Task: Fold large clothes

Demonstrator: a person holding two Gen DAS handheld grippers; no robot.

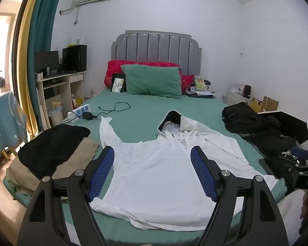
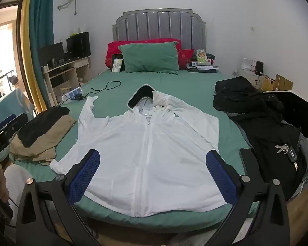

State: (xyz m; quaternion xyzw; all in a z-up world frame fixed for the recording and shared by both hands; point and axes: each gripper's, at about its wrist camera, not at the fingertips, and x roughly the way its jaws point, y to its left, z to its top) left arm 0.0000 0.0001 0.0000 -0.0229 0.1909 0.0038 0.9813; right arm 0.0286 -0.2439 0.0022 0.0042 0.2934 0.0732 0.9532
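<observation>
A white hooded zip jacket [image 2: 145,141] lies flat, front up, on the green bed sheet [image 2: 174,82], hood toward the pillows and hem at the near edge. One sleeve stretches up to the left; the other lies folded along the right side. In the left wrist view the same jacket [image 1: 154,174] fills the near bed. My left gripper [image 1: 153,153] hovers open above the jacket's left half, nothing between its blue pads. My right gripper [image 2: 153,155] stands wide open over the hem, also holding nothing.
Folded black and tan clothes [image 2: 43,135] sit at the bed's left edge. A heap of black garments [image 2: 256,110] with keys [image 2: 287,149] lies on the right. A green pillow [image 2: 149,57], cable and power strip [image 2: 76,93] lie farther back. A desk [image 2: 65,69] stands left.
</observation>
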